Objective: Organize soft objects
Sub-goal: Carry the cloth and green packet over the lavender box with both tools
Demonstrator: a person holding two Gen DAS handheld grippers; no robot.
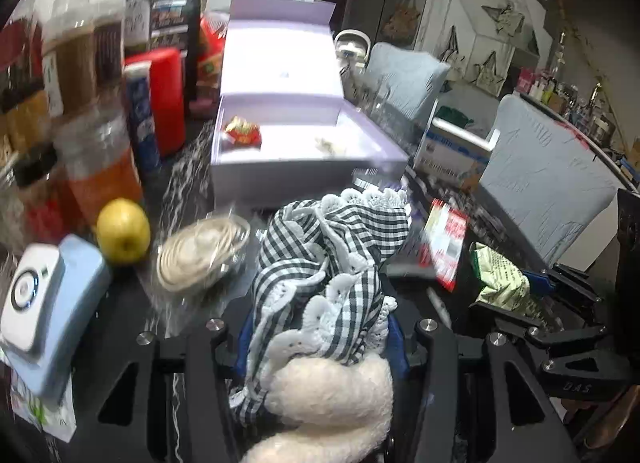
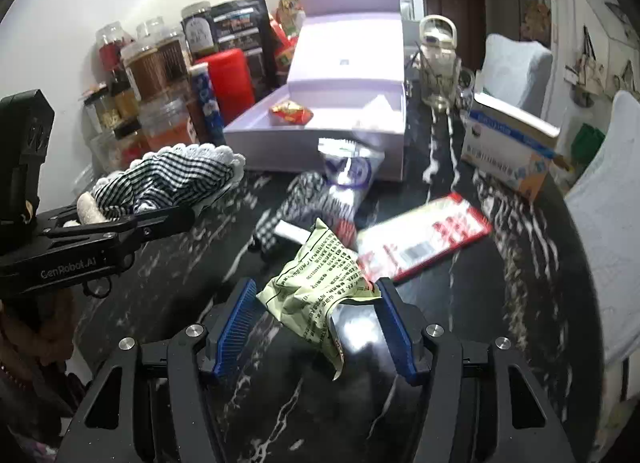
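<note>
Your left gripper (image 1: 320, 347) is clamped on a gingham cloth with lace trim (image 1: 332, 259), bundled with something cream and fluffy (image 1: 336, 399), above the black marble table (image 2: 168, 263). Your right gripper (image 2: 316, 327) pinches a pale green packet (image 2: 320, 279) at its crumpled edge. The open lilac box (image 1: 304, 167) sits ahead, with bare table before its near wall; jars (image 1: 76, 63) crowd the left.

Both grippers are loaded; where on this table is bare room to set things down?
Bare dark tabletop lies between the left gripper and the green packet. The open lavender box has floor free around the red wrapper. Crowded: jars at left.
</note>
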